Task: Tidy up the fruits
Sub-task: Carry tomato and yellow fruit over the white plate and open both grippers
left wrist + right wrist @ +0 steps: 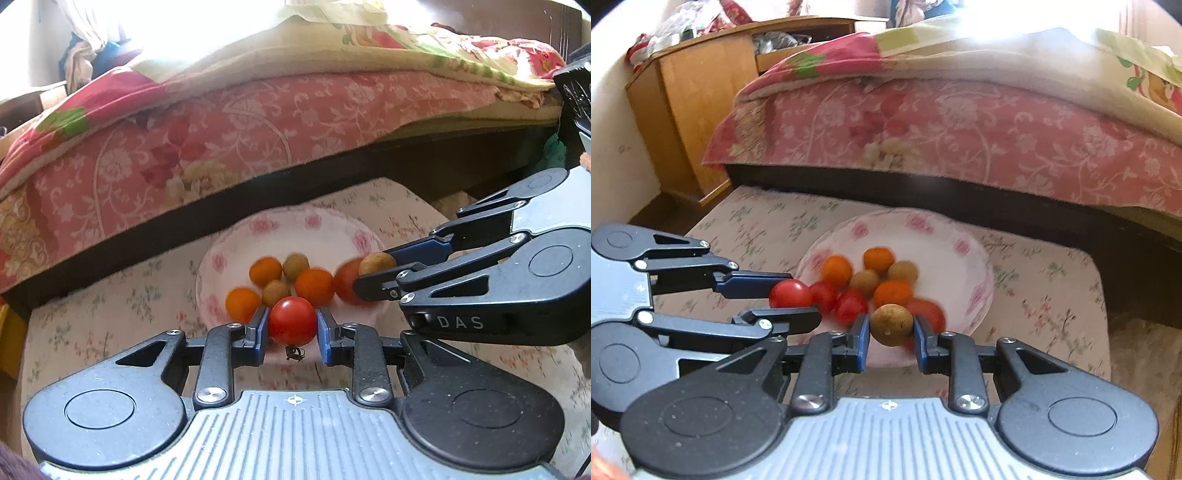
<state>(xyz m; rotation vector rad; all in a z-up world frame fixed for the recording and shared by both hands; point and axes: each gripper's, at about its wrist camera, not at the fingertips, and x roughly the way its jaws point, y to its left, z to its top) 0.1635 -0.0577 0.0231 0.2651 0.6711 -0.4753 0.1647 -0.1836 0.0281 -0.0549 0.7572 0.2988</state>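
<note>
On the left, our left gripper (pixel 292 326) clamps a red tomato (pixel 292 320) at the near edge of the flowered plate (pixel 945 236). To its right, our right gripper (pixel 891 326) pinches a brown fruit (pixel 891 324) above the oranges (pixel 893 292) on that plate.

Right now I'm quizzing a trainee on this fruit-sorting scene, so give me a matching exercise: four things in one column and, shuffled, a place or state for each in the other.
Things:
1. red tomato
2. brown fruit
3. orange fruits
4. plate

Places or states:
A. lying in the plate
B. clamped in the right gripper
C. resting on the floral cloth
D. clamped in the left gripper

Pairs: 1-D, 2-B, 3-A, 4-C
</note>
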